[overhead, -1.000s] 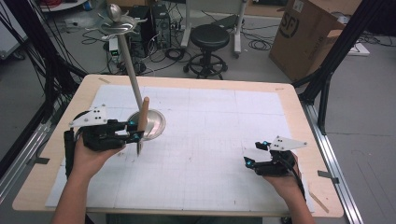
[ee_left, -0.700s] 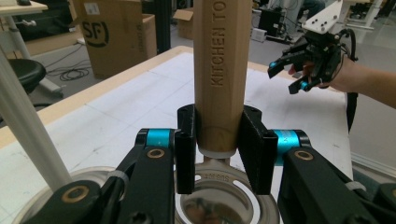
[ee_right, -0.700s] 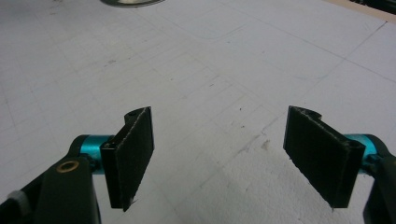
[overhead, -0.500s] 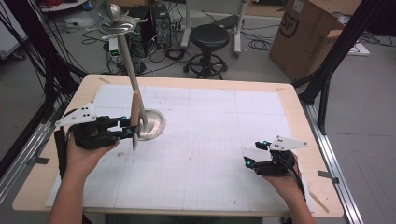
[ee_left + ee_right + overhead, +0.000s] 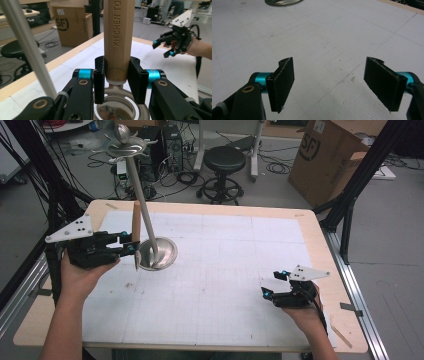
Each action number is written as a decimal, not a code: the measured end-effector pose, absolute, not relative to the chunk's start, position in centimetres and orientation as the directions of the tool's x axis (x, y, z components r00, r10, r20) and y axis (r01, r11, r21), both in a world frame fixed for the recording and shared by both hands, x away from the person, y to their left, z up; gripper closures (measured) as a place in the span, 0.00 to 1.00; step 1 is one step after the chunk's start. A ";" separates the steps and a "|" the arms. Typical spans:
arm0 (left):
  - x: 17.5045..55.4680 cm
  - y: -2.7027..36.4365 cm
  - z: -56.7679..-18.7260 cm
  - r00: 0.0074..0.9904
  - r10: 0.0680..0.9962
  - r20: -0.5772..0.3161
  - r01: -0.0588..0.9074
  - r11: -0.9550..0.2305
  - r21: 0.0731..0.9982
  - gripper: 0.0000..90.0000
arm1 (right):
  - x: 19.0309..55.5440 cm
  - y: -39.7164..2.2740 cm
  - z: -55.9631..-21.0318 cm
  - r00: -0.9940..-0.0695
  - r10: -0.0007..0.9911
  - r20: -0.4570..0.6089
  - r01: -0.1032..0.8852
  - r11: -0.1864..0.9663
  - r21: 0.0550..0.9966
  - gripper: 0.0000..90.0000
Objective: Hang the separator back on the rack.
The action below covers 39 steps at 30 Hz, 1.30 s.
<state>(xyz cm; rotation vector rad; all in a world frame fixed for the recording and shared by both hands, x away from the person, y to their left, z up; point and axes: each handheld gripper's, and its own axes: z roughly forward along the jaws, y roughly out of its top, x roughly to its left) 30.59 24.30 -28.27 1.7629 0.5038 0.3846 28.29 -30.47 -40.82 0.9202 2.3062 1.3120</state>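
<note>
While the left gripper (image 5: 131, 245) hangs above the tabletop (image 5: 210, 215) at its left side, it's pinching a wooden-handled utensil (image 5: 135, 227) low on the handle, just above the metal neck. And look at the axis on that one: near upright, long axis running top to bottom, wooden end up, slim metal end pointing down at the white gridded mat (image 5: 225, 285), its tip clear of the surface as far as the high view lets me judge. In the left gripper view the two black pads (image 5: 136, 82) are pressed hard against either side of the handle (image 5: 117, 37), the engraved lettering running up the wood, the pale collar sitting right at the bottom of the grip.

Just beside it stands the metal stand (image 5: 150, 232), round base flat on the mat, thin pole leaning up and away toward the far edge, with hook arms at the top. The utensil's lower end hangs right next to that base, at its left rim; touching or not, I can't tell.

Over on the other side, the right gripper (image 5: 270, 286) sits low near the front right of the mat, well apart from the action. Jaws spread wide, nothing between them, just bare mat (image 5: 324, 42) beyond the pads (image 5: 284, 77).
</note>
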 end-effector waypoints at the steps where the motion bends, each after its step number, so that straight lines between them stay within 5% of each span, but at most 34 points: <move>1: 30.6 24.4 -27.9 0.849 0.529 0.001 0.130 -0.210 0.969 0.77 | 28.3 -30.5 -40.8 -0.735 0.678 0.025 0.367 0.367 0.855 0.26; 39: 32.3 29.0 -22.0 0.758 0.652 0.022 0.148 -0.204 0.968 0.77 | 28.3 -30.4 -40.8 -0.738 0.674 0.034 0.372 0.364 0.854 0.26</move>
